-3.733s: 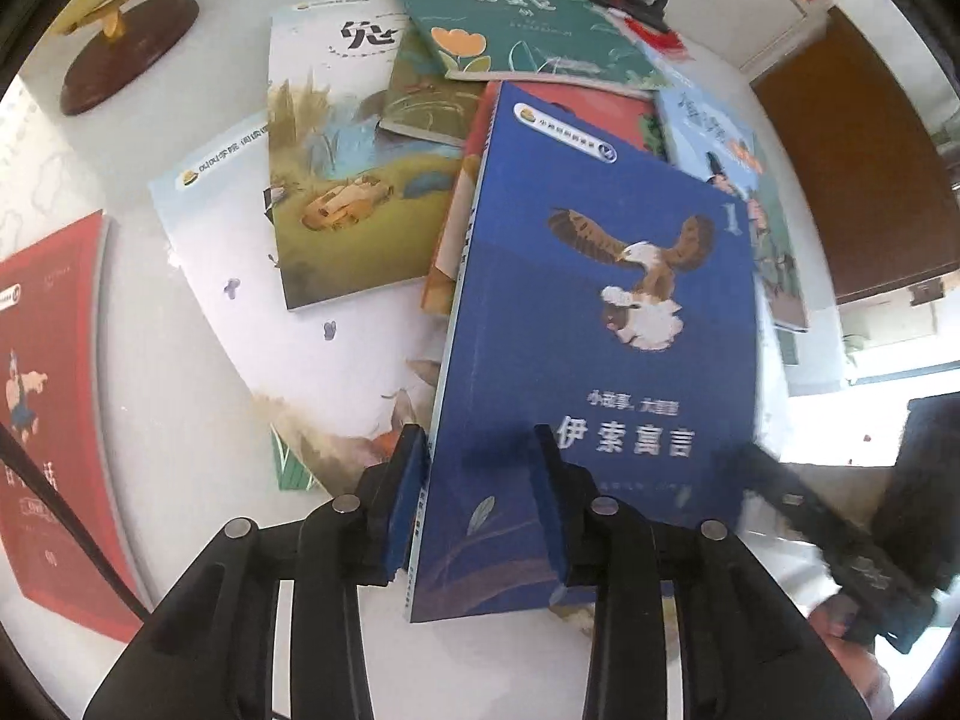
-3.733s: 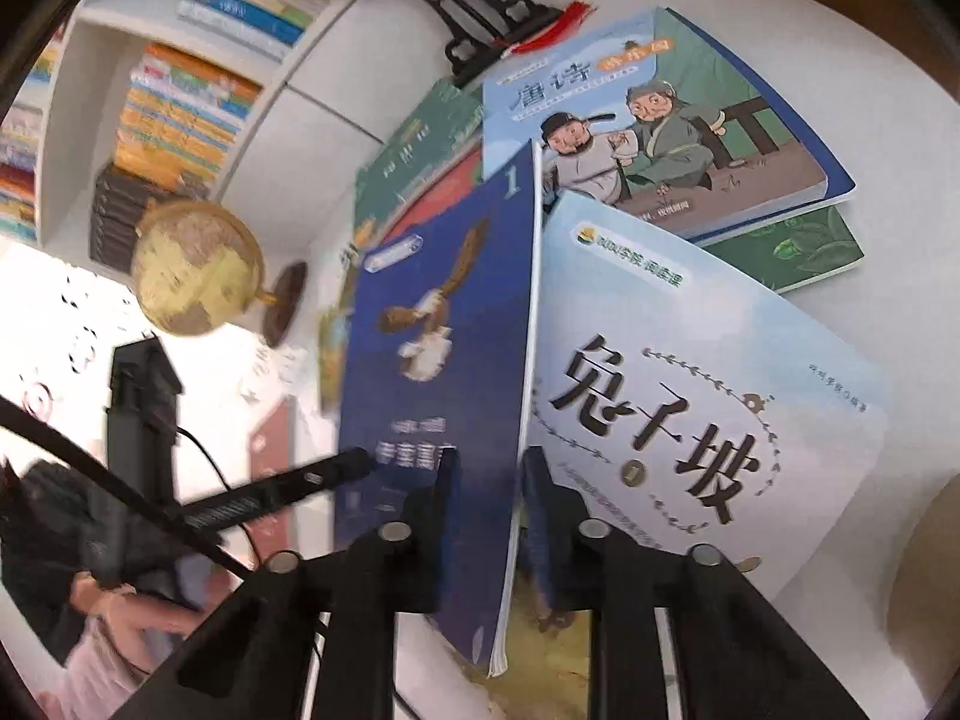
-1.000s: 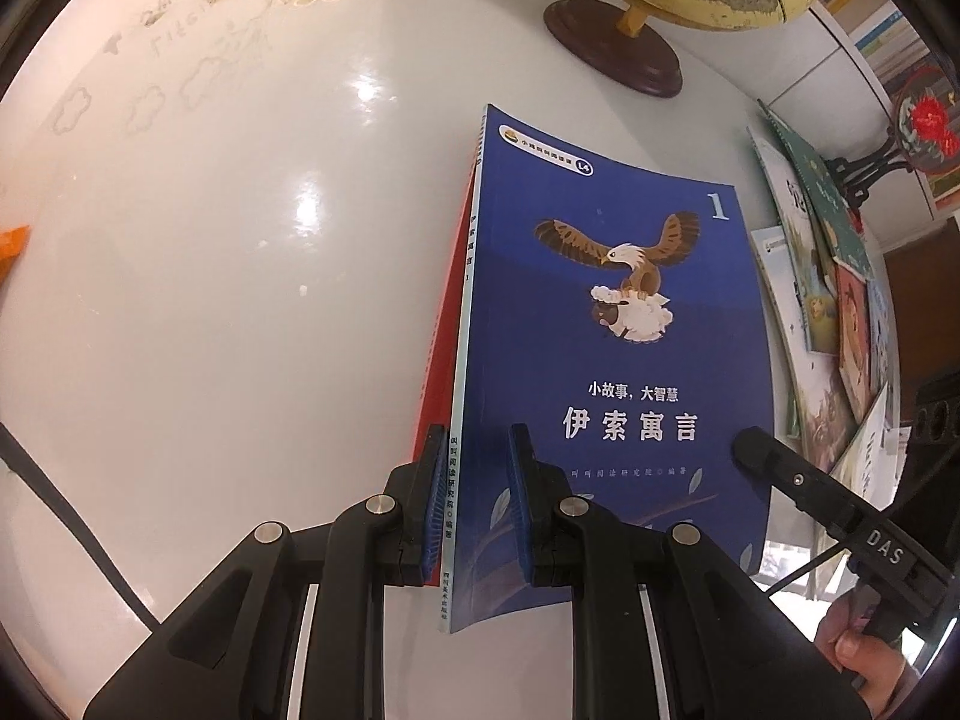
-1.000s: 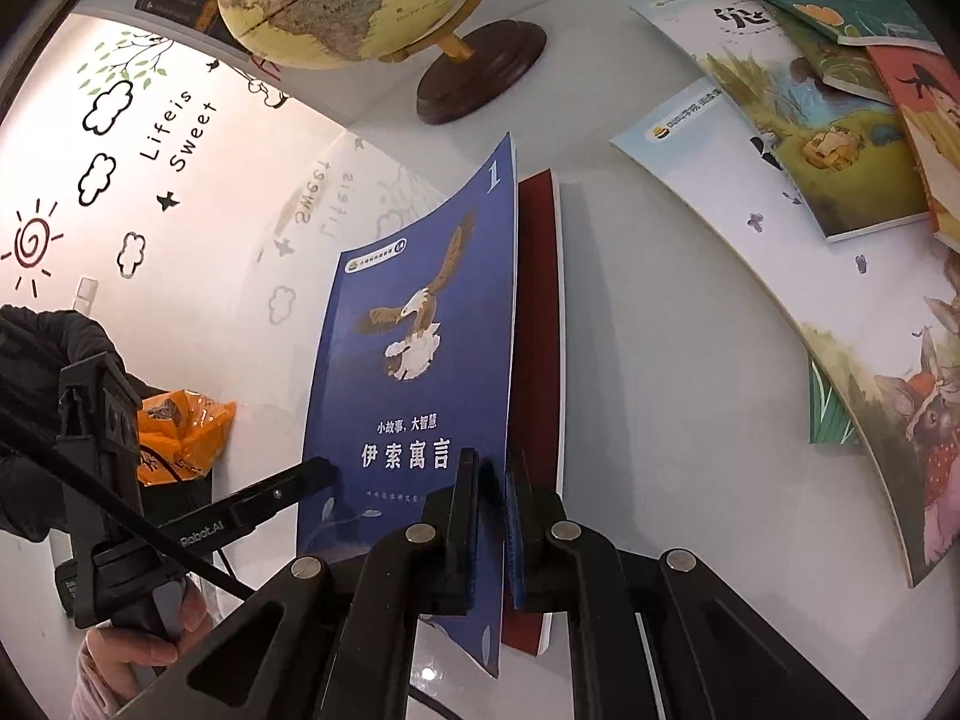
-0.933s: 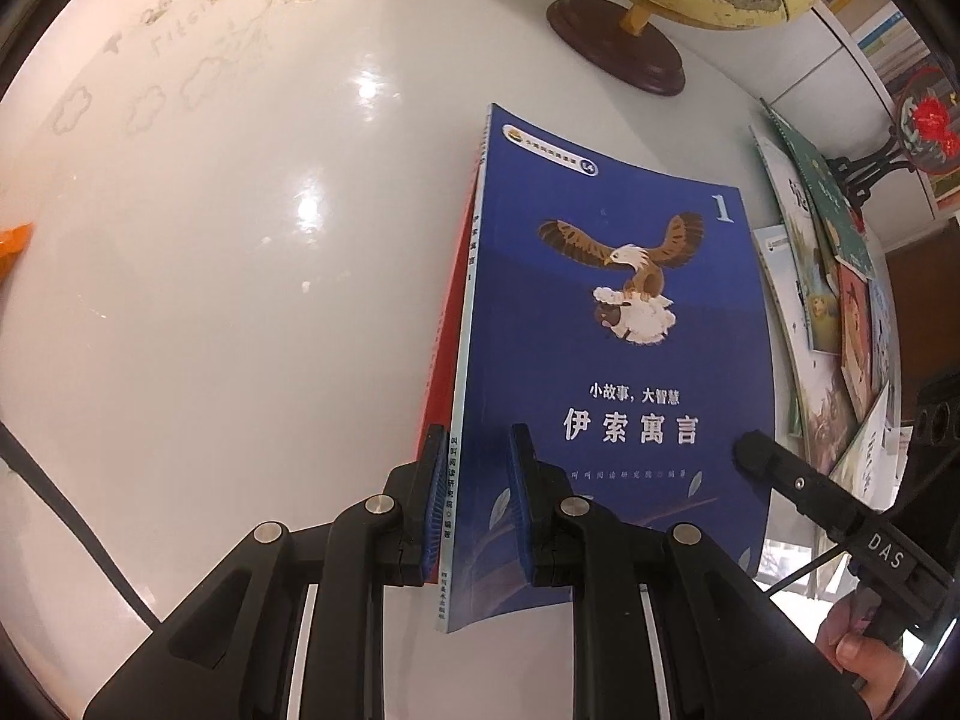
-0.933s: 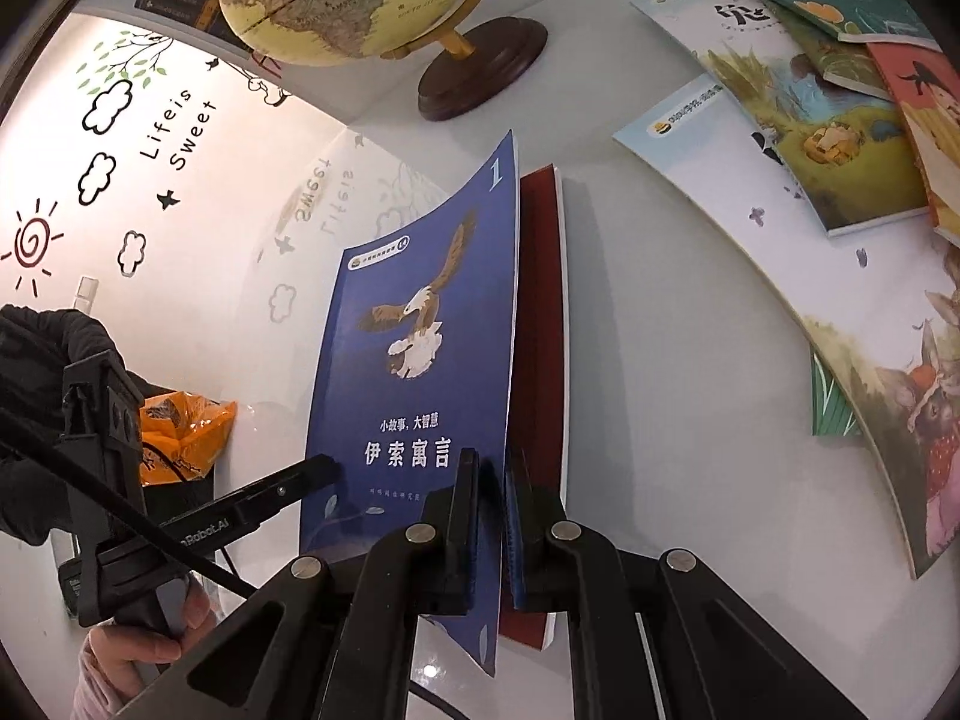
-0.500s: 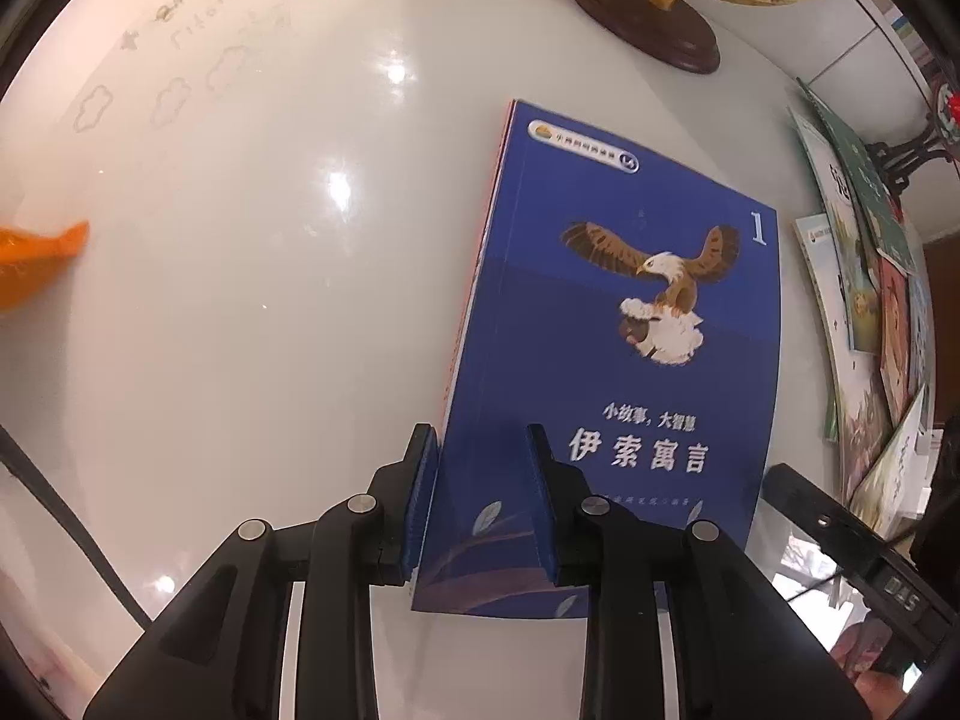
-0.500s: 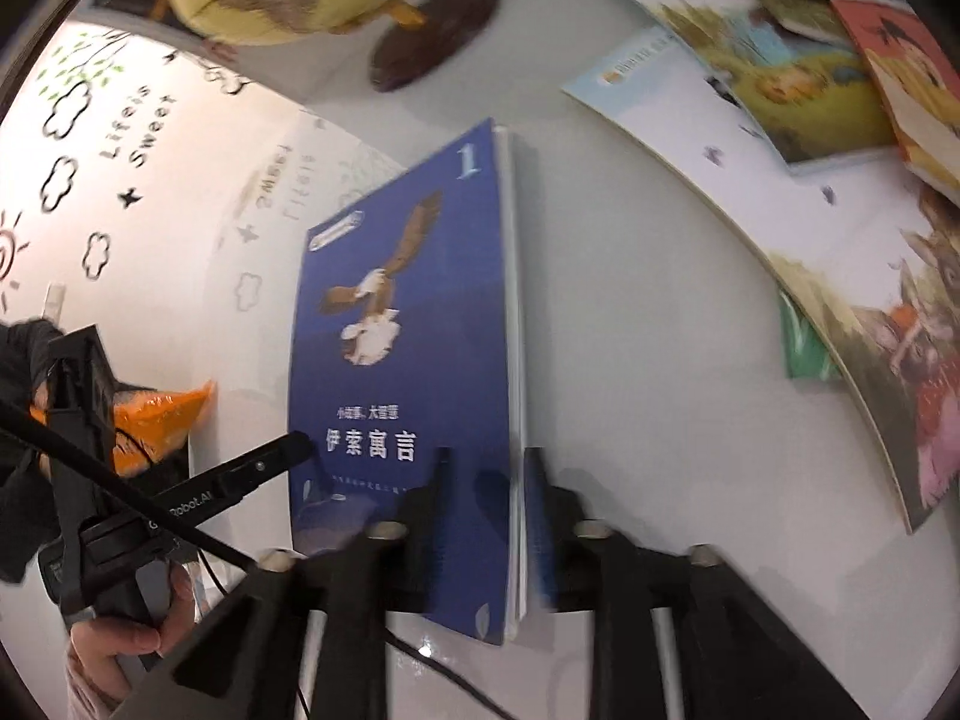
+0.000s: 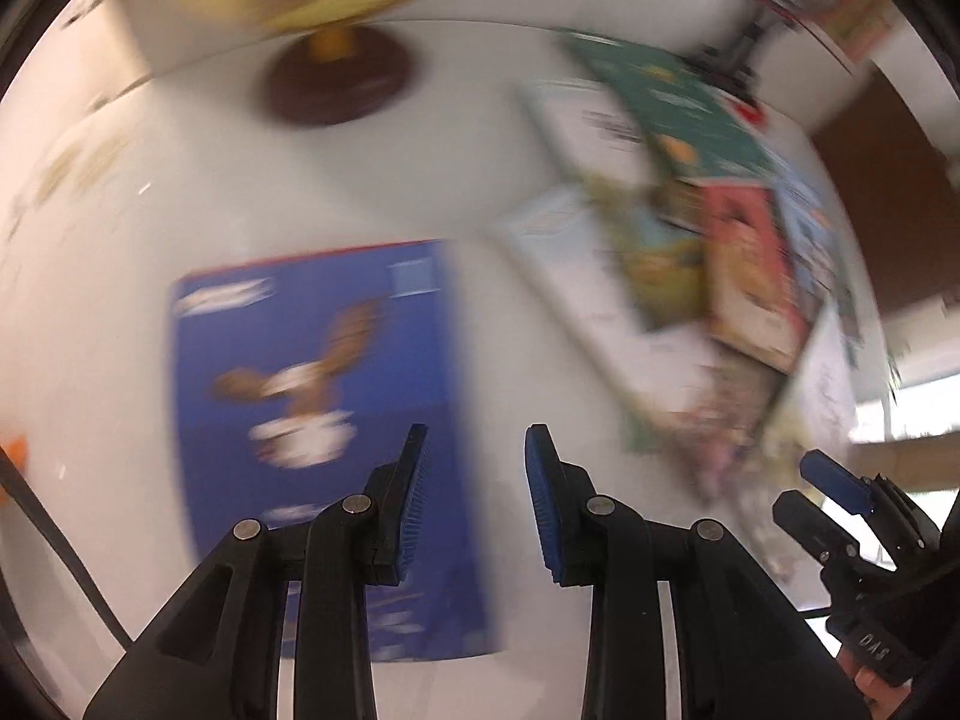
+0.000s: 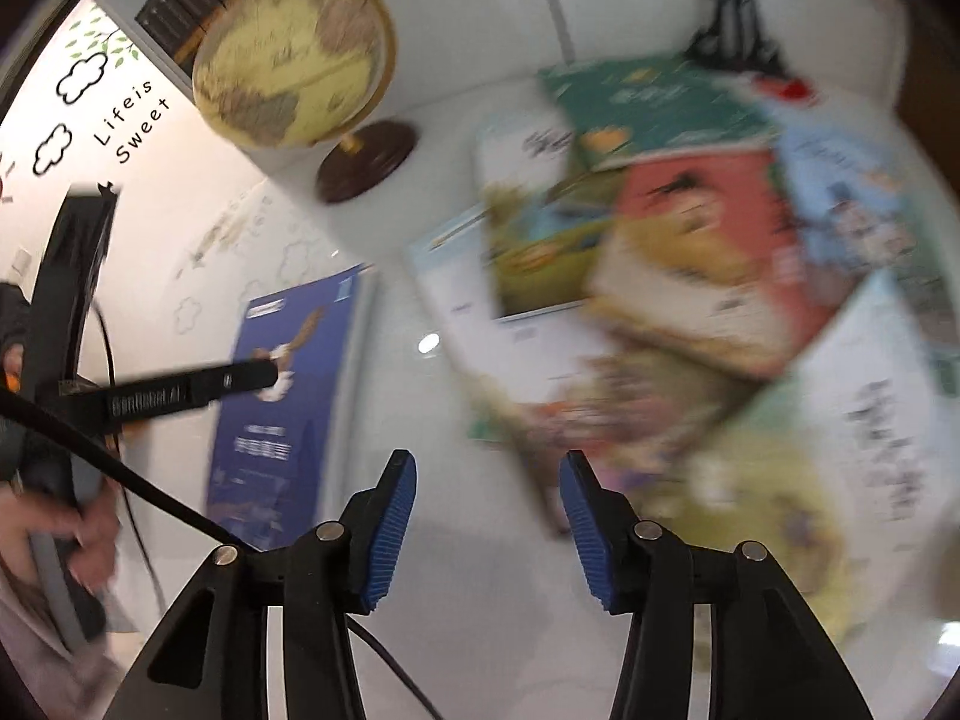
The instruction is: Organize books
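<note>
While both views are smeared by motion, the left hand-held gripper [image 9: 474, 498] plainly has its jaws spreading with nothing between them, only bare white surface [image 9: 180, 180] showing in the gap. The blue eagle book [image 9: 318, 420] lies flat just ahead and to the left of its fingertips, apparently released, with a thin red edge peeking out along its far side, which suggests it tops a small started stack.

The right hand-held gripper [image 10: 486, 528] is likewise opening and empty. The same blue eagle book [image 10: 282, 408] sits off to its left, while ahead and to the right sprawls the loose pile of books [image 10: 690, 276], overlapping at odd angles. Beyond both, the globe [image 10: 294, 60] stands at the back.

Judged from this, little is sorted so far: one placement looks finished, and most of the pile is left to gather.
</note>
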Demonstrator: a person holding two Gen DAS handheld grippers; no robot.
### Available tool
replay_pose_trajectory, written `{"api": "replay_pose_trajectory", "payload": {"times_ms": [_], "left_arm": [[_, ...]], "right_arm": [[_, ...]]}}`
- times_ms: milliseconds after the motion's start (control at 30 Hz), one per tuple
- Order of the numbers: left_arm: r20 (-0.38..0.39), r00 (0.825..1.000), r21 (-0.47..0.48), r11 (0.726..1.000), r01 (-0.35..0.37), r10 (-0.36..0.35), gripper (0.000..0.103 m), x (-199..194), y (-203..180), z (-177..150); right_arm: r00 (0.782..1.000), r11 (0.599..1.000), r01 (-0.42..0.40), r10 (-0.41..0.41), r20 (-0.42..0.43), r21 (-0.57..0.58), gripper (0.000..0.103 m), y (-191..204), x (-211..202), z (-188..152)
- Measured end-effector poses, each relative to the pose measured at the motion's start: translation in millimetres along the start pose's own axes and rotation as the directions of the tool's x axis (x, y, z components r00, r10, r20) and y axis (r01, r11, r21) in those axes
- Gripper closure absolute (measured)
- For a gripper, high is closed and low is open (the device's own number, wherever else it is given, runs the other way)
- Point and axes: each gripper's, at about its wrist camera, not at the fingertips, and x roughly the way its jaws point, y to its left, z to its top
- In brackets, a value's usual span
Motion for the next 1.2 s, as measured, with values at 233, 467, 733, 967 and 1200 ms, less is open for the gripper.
{"api": "replay_pose_trajectory", "payload": {"times_ms": [233, 467, 733, 967, 1200], "left_arm": [[-0.071, 0.997, 0.295, 0.954, 0.044, -0.024, 0.074, 23.0, -113.3, -0.3], [-0.178, 0.984, 0.424, 0.902, 0.075, 0.002, 0.074, 60.6, -185.2, -10.6], [-0.207, 0.978, 0.483, 0.871, 0.086, 0.018, 0.074, 77.4, -219.5, -15.7], [-0.211, 0.977, 0.501, 0.861, 0.091, 0.020, 0.074, 81.5, -226.1, -9.9], [-0.200, 0.980, 0.498, 0.861, 0.105, -0.004, 0.074, 81.2, -226.5, -11.8]], "right_arm": [[0.995, 0.962, -0.035, 0.010, 0.095, 0.270, 0.051, -80.0, -44.8, -46.3], [0.993, 0.830, 0.015, -0.079, 0.091, 0.557, 0.051, -154.2, -58.7, -95.6], [0.994, 0.713, -0.051, -0.031, 0.105, 0.700, 0.050, -194.8, -50.8, -130.4], [0.980, 0.677, -0.178, 0.052, 0.194, 0.714, 0.043, -199.8, -47.8, -132.9], [0.971, 0.702, -0.209, 0.070, 0.227, 0.681, 0.015, -191.2, -40.9, -122.9]]}}
